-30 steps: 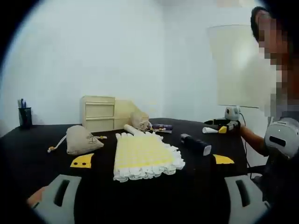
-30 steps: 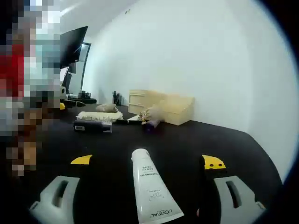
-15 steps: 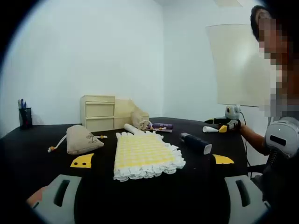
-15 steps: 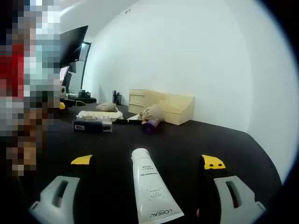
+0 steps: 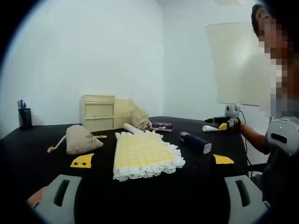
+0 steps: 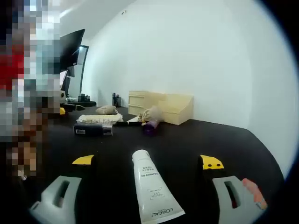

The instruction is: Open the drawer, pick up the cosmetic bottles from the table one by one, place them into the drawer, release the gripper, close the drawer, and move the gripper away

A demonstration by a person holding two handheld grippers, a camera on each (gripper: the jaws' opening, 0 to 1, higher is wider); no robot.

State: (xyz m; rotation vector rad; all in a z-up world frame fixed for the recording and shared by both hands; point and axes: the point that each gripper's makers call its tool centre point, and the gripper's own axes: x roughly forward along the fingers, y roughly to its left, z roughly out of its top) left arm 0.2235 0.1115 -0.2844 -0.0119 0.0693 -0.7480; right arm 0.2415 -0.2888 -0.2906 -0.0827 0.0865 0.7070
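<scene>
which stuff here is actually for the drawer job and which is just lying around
For the job:
- white tube, between the right gripper's open jaws
- dark bottle
- purple bottle
- drawer unit

Lying about:
- yellow checked cloth
- drawstring pouch
- pen cup
- monitor

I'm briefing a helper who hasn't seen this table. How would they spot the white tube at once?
Start at the black table and find the right gripper, whose fingers stand open. The white tube lies flat between them, cap end pointing toward the cream drawer unit. Unlike the dark bottle and purple bottle farther back, it is white with black lettering.
</scene>
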